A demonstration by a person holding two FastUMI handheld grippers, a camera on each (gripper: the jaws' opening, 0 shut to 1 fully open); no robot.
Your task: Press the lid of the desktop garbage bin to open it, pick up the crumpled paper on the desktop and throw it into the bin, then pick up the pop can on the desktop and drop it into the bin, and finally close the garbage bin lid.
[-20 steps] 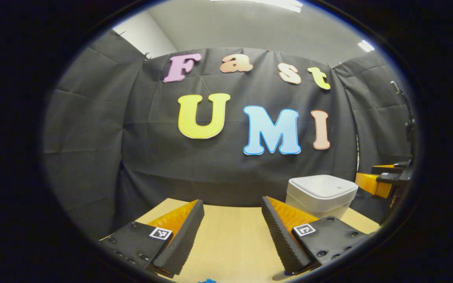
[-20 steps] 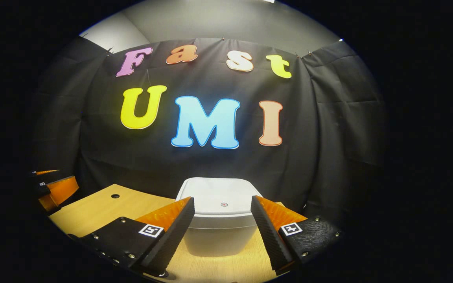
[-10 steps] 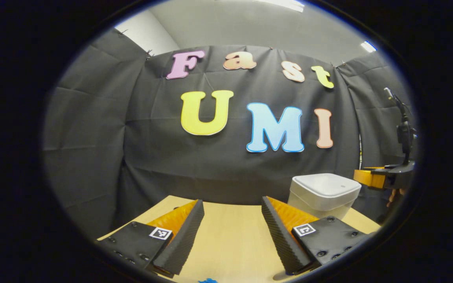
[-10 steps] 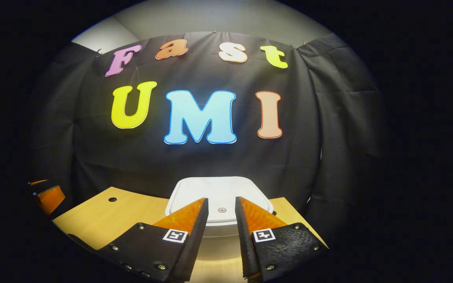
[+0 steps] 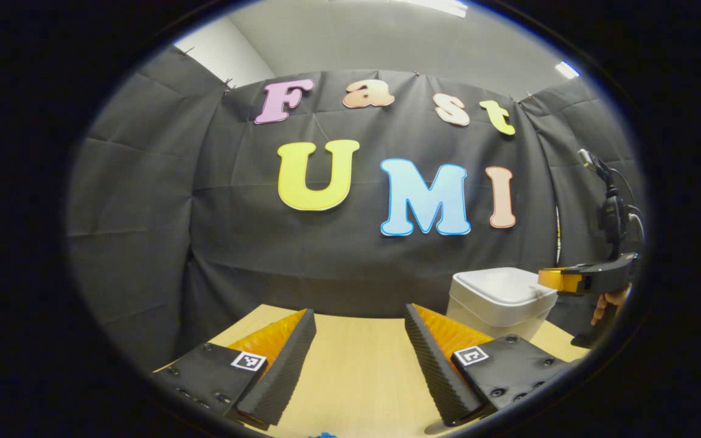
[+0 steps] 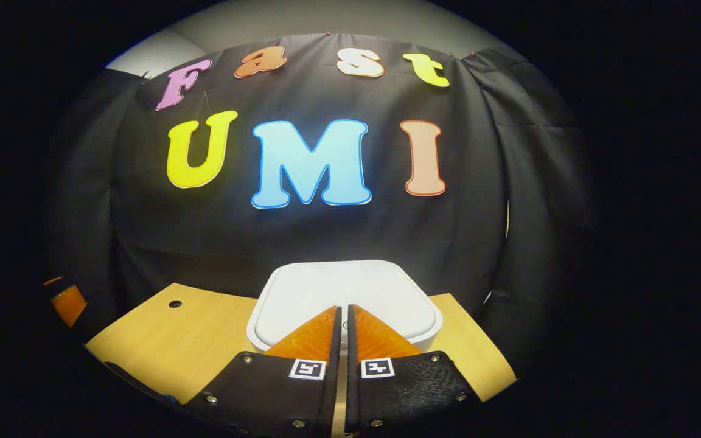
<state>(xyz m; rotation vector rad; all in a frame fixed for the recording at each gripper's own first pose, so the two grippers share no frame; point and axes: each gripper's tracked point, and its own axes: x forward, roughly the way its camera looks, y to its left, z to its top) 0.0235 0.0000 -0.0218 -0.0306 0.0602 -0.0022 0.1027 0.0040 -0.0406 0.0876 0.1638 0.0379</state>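
Fingers of my left gripper (image 5: 359, 359) stand spread apart over the bare wooden desktop (image 5: 356, 377), grasping nothing. Farther right sits the white garbage bin (image 5: 499, 301), its lid (image 6: 344, 298) down. My right gripper (image 6: 344, 316) hovers over that lid's front edge, fingers pinched nearly together with nothing between them.

Each tool (image 6: 344, 316) with black screw-studded mounts, a square coded tag per mount

I'm in a staged recording booth, not a home: black cloth wall (image 6: 509, 201) pinned around a light wooden desktop (image 6: 162, 340), grey ceiling (image 5: 387, 42) with strip lights.
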